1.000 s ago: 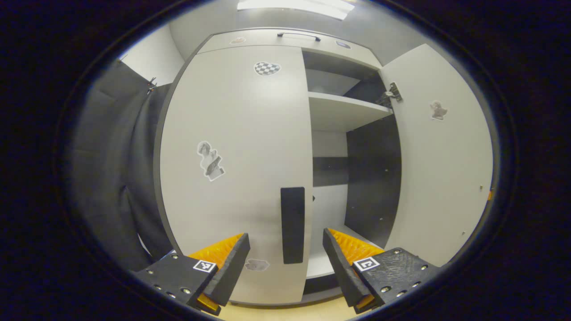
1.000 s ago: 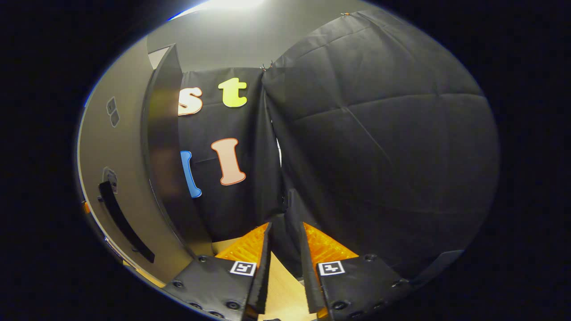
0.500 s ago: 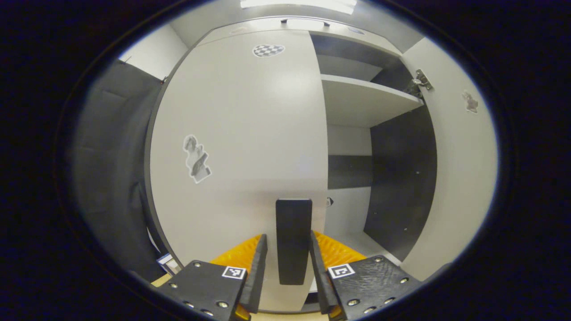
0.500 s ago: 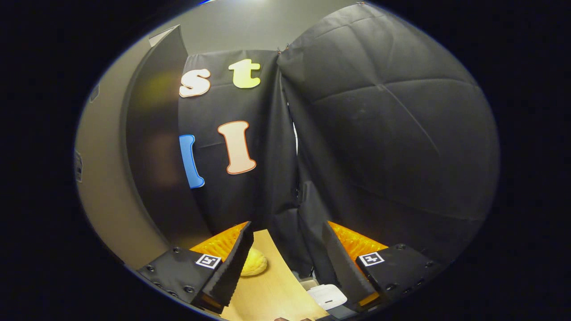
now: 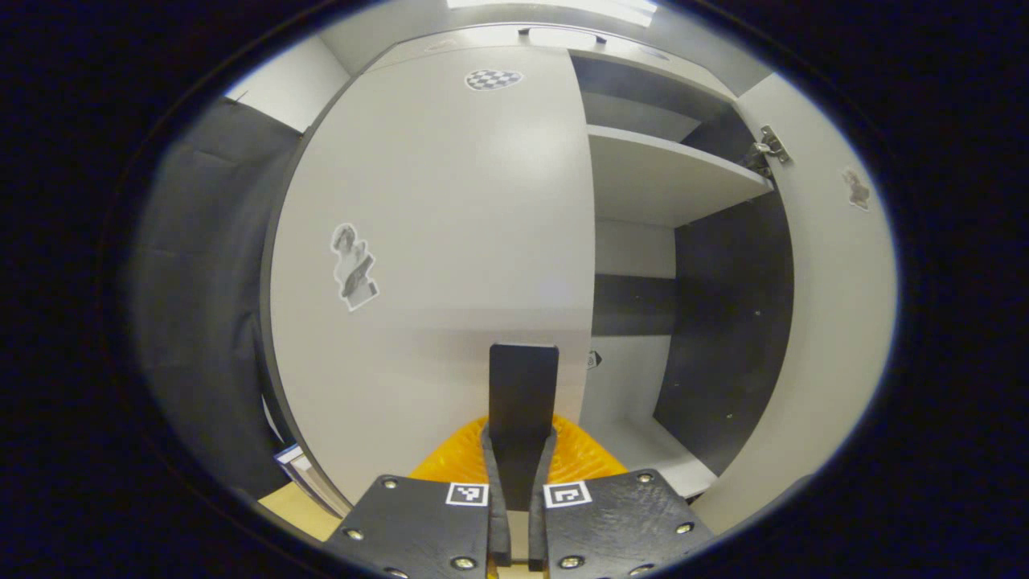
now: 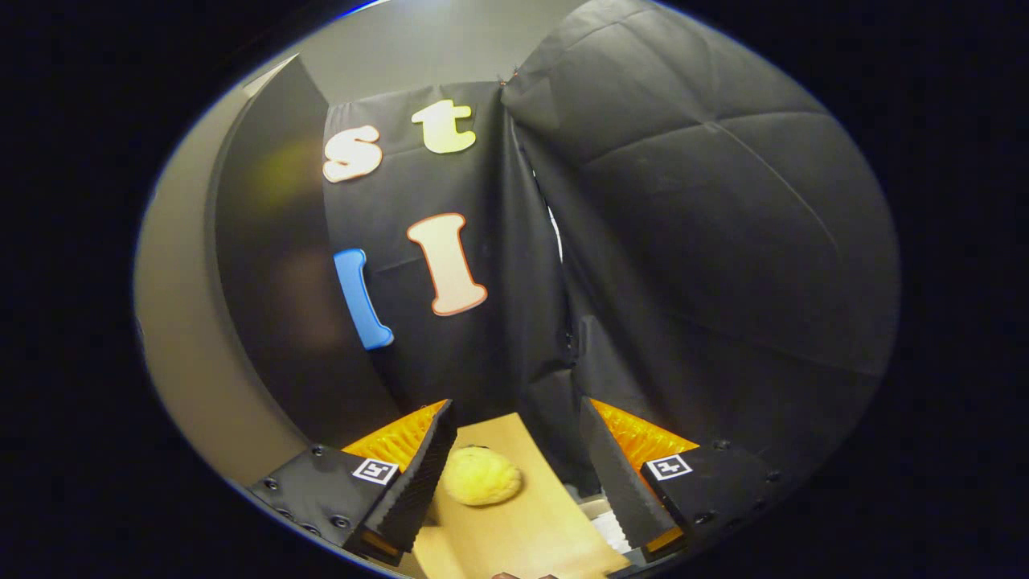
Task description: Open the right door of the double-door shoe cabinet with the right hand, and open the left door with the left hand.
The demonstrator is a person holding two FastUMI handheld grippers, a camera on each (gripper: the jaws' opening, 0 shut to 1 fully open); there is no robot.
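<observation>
in the left gripper view the left gripper (image 5: 518, 474) was low in the middle of the picture, its two fingers (image 5: 492, 498) drawn in tight on either side of the black handle (image 5: 522, 394) of the left door (image 5: 450, 241) and pressing on it, so the jaws were clamped on that handle. the handle stood upright near the door's free edge, its lower end between the fingers. the left door itself, pale grey, lay flat across the front of the shoe cabinet (image 5: 643, 72), with a checkered sticker (image 5: 493, 79) near its top and a cut-out figure sticker (image 5: 354, 267) toward its hinge side. to the right of it the cabinet stood open: a pale shelf (image 5: 659, 173) crossed the upper part, dark inner walls showed below, and the right door (image 5: 836, 322) was swung out wide, its inner face toward the camera, with a metal hinge (image 5: 768, 149) at its upper corner and a small sticker (image 5: 858, 189) beside that.

in the right gripper view the right gripper (image 6: 518, 458) hung with its jaws wide apart and nothing between them, facing the black cloth wall (image 6: 683, 241). a dark panel edge (image 6: 273, 281), whose identity i could not tell, rose at the left. below the fingers lay a light wooden surface (image 6: 522, 531) with a round yellow fuzzy object (image 6: 481, 476) on it, just beside the left-hand finger.
</observation>
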